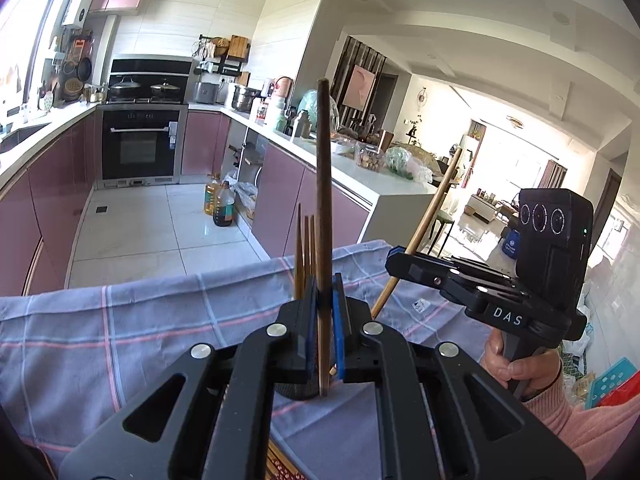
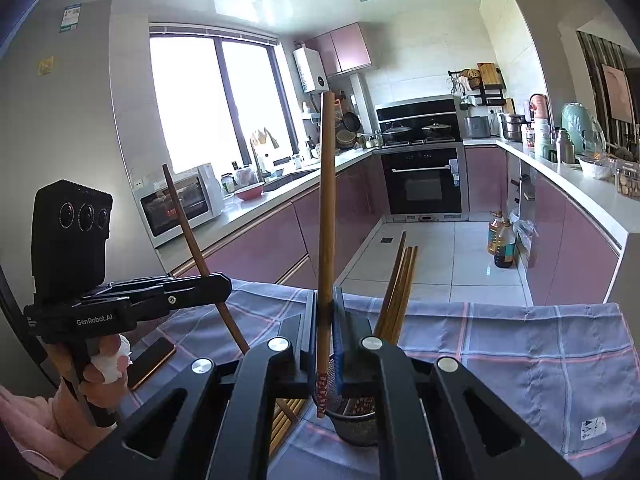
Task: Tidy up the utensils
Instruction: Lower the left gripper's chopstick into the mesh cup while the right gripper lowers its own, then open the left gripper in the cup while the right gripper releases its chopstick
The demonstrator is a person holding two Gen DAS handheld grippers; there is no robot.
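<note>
My left gripper [image 1: 323,292] is shut on a dark brown chopstick [image 1: 324,184] that stands nearly upright. Just behind it, several lighter chopsticks [image 1: 306,248] stick up from a dark mesh holder [image 1: 298,392]. My right gripper [image 2: 325,304] is shut on a light wooden chopstick [image 2: 327,200] with a patterned lower end, held upright just left of and above the mesh holder [image 2: 356,420]. Several chopsticks [image 2: 400,284] lean in that holder. Each view also shows the other gripper: the right [image 1: 394,258] with its tilted light chopstick [image 1: 424,220], the left [image 2: 224,280] with its dark chopstick [image 2: 188,232].
A blue-grey checked cloth [image 2: 520,352] covers the table. A phone [image 2: 154,360] lies on it at the left, and more chopsticks [image 2: 286,416] lie flat beside the holder. Beyond the table edge are a tiled floor, pink cabinets and oil bottles [image 2: 502,244].
</note>
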